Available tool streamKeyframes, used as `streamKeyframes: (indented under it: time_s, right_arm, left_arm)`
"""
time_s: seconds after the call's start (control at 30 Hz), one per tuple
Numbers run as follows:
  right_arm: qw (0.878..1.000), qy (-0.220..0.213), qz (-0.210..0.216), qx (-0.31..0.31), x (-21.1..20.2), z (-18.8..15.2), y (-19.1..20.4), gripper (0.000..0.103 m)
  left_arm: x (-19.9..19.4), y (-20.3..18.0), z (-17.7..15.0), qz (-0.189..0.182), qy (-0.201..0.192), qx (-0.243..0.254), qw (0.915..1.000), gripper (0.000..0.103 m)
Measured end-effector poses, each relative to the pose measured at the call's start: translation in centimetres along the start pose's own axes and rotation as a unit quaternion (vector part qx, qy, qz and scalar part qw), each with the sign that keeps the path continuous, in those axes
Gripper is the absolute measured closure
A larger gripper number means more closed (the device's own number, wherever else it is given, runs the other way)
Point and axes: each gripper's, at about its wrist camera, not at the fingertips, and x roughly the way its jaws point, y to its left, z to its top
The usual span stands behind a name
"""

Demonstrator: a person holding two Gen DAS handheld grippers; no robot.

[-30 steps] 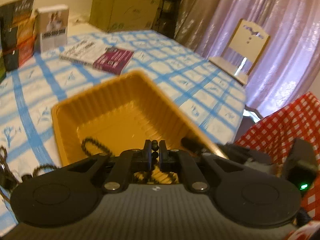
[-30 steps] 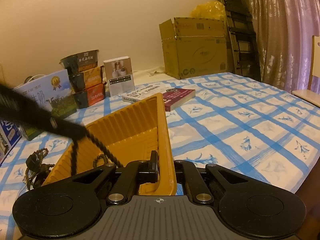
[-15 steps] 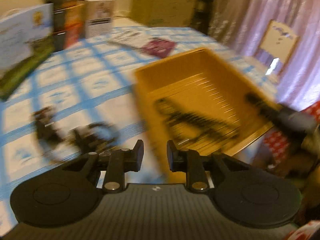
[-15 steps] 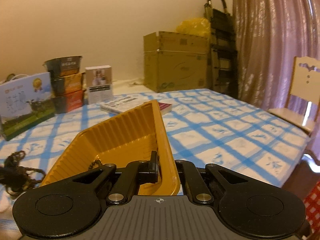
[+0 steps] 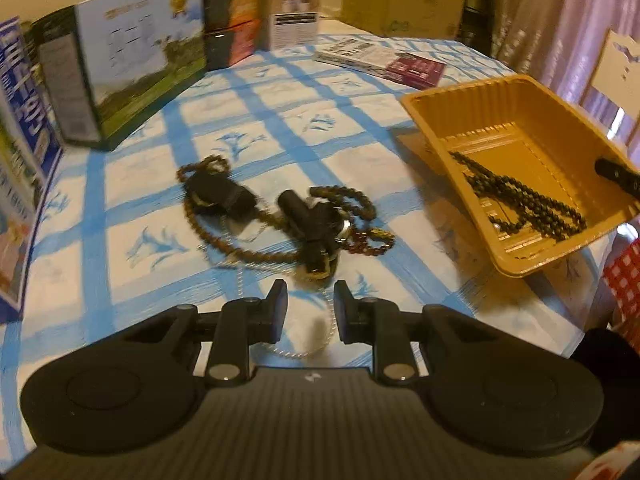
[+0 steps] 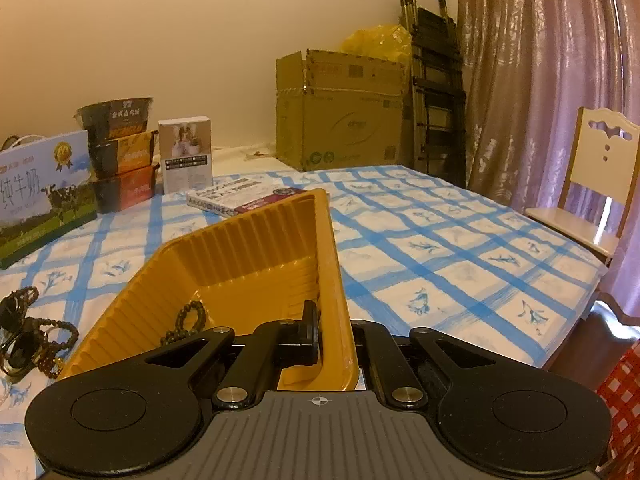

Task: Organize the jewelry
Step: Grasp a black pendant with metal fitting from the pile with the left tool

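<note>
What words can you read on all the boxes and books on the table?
"纯牛奶": on the milk carton box with the cow picture.
"台式卤肉饭", roughly; the small print is hard to be sure of: on the dark bowl atop the stacked boxes.
Book lying flat: title print too blurred to read.
White box with a photo: label lines too small.
Cardboard box: printing too faint.
Blue box at the left edge: large characters, cut off and blurred.

The left gripper — jaws just opening, nothing between — hangs over tangled jewelry beside the yellow tray.
</note>
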Motion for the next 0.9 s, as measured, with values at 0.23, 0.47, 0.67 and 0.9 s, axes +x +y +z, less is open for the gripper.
streamKeyframes:
  time_s: [0.23,0.47,0.67,0.9]
  right_arm:
    - [1.0,0.003,0.003,-0.002,0.0,-0.1,-0.1,0.099]
    - [1.0,0.006,0.004,-0.002,0.2,-0.3,-0.1,0.099]
    - [1.0,0.006,0.004,-0.002,0.1,-0.2,-0.1,0.099]
    - [1.0,0.006,0.005,-0.002,0.2,-0.3,-0.2,0.099]
  left_arm:
    - [2.4,-0.7,1.0,0.014,-0.006,0.023,0.9996,0.071]
    - [3.7,-1.2,2.0,0.023,-0.006,0.04,0.9989,0.072]
    - [4.4,-1.5,1.8,0.025,0.005,0.038,0.999,0.086]
    - [3.4,-0.9,2.2,0.012,-0.007,0.007,0.9999,0.089]
